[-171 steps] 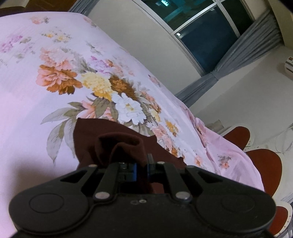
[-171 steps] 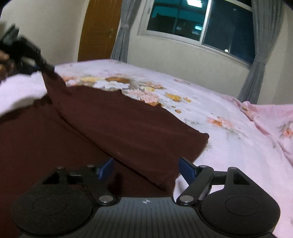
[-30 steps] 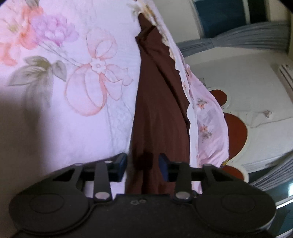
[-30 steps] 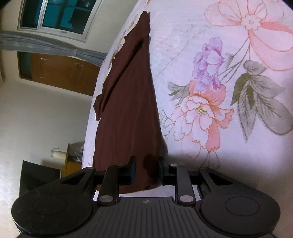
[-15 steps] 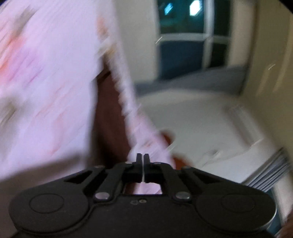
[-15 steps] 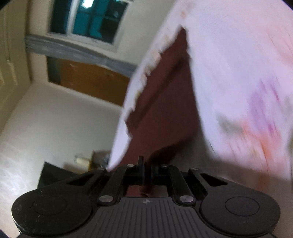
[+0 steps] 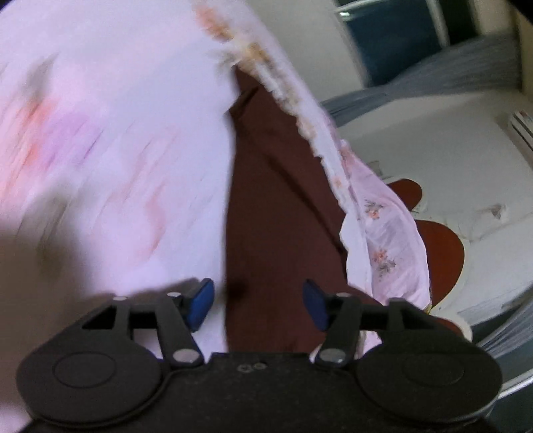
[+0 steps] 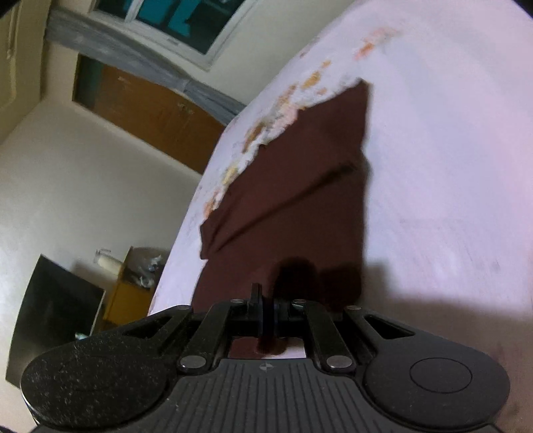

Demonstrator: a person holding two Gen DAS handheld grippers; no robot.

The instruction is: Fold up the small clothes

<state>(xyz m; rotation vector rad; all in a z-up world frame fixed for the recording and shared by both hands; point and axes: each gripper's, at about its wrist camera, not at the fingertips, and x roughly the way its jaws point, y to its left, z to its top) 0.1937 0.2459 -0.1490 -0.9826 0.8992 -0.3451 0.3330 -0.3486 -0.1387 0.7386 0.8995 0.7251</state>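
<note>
Left gripper (image 7: 258, 301) jaws opening, blue pads (image 7: 200, 303) well apart, maroon garment (image 7: 279, 206) lying between them but neither pad pressing on it; right gripper (image 8: 265, 316) jaws closed tight with a fold of the same garment (image 8: 293, 186) pinched at its near edge; garment stretched as a long narrow strip running from near to far across the pink floral bedsheet (image 7: 100, 133), close to the bed's edge; both views motion-blurred; window (image 8: 173, 20) and wooden door (image 8: 150, 110) far behind.
</note>
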